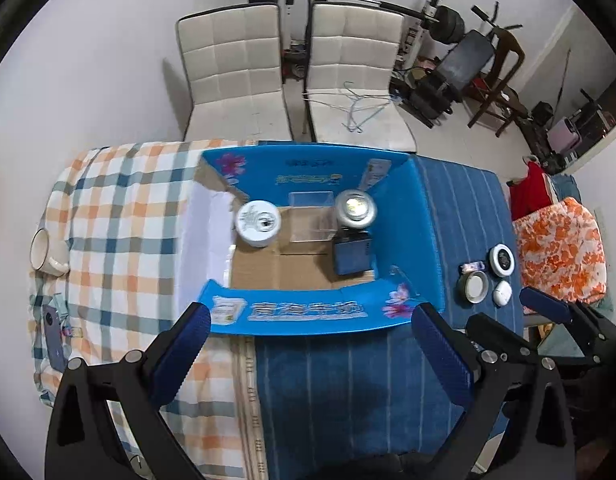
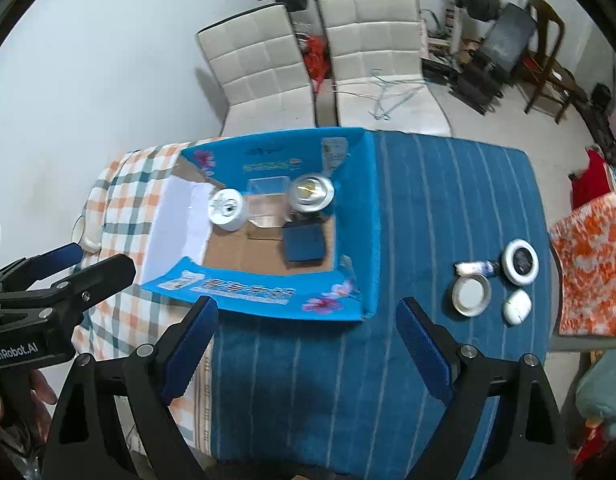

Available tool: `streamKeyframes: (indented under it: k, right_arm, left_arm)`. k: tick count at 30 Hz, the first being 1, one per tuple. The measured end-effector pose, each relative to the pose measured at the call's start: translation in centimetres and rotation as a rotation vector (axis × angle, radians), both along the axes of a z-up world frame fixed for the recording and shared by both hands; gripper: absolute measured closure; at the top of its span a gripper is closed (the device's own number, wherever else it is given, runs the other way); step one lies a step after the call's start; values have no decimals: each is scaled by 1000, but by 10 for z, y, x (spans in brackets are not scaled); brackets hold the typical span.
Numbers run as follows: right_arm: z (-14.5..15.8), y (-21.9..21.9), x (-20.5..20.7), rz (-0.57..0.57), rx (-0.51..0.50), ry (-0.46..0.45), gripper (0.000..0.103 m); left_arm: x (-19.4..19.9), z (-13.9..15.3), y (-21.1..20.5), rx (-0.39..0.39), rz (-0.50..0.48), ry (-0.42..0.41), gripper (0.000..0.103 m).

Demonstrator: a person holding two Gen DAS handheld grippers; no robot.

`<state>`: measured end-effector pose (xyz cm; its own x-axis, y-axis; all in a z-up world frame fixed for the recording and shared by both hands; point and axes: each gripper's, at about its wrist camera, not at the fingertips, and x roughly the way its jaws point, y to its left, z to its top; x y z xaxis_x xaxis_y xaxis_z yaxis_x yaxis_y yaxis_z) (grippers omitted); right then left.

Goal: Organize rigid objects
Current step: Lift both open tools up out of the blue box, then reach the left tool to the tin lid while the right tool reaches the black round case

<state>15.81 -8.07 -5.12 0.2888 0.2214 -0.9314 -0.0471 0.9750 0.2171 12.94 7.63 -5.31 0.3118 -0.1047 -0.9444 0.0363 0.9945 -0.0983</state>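
Both claws hang over the near edge of the desk, spread wide and holding nothing: the left claw (image 1: 310,320) and the right claw (image 2: 306,316). A blue box (image 2: 360,216) sits open in the middle of the desk. Inside it are a white tub (image 2: 227,208), a clear case (image 2: 268,196), a silver tin (image 2: 311,192) and a dark blue block (image 2: 304,245). Near the right edge lie a round tape roll (image 2: 471,294), a white pebble case (image 2: 517,307) and a black-and-white round tin (image 2: 520,261)

Both wrist cameras look steeply down from high above the desk (image 1: 348,380), facing twelve o'clock. They share the blue box (image 1: 308,312), nearer in the left view.
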Motion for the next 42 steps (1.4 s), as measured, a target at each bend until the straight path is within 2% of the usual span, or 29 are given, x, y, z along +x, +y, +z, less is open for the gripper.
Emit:
streamKeyframes:
  k: [6, 12, 17, 22, 23, 28, 33, 35, 36, 37, 40, 42]
  right_arm:
    - [-14, -82, -15, -146, -31, 40, 10]
    - [-44, -180, -26, -321, -115, 89, 10]
    - [-83, -256, -29, -412, -169, 64, 10]
    - [-127, -310, -21, -470, -175, 116, 11]
    - [-136, -320, -19, -476, -182, 122, 11]
    - [-167, -339, -8, -474, -170, 142, 11]
    - [-195, -345, 1, -467, -134, 171, 11]
    - [-204, -348, 8, -462, -115, 174, 10]
    - [-207, -348, 12, -459, -105, 174, 10]
    - [-210, -347, 18, -453, -90, 173, 10]
    - [-216, -340, 34, -428, -57, 164, 10]
    - [-222, -334, 50, -409, -46, 158, 10]
  left_arm:
    - [17, -13, -85, -30, -137, 0, 0]
    - [32, -36, -164, -51, -242, 17, 0]
    - [42, -76, -225, -61, -299, 79, 0]
    - [47, -128, -271, -42, -336, 141, 0]
    - [48, -146, -281, -41, -346, 169, 0]
    - [49, -200, -312, -22, -364, 248, 0]
    - [51, -240, -334, 17, -371, 311, 1]
    - [53, -255, -338, 40, -367, 340, 24]
    - [54, -260, -338, 52, -362, 353, 39]
    - [55, -258, -337, 46, -355, 333, 39]
    - [61, -251, -327, 95, -320, 276, 40]
    - [71, -249, -311, 72, -256, 281, 40]
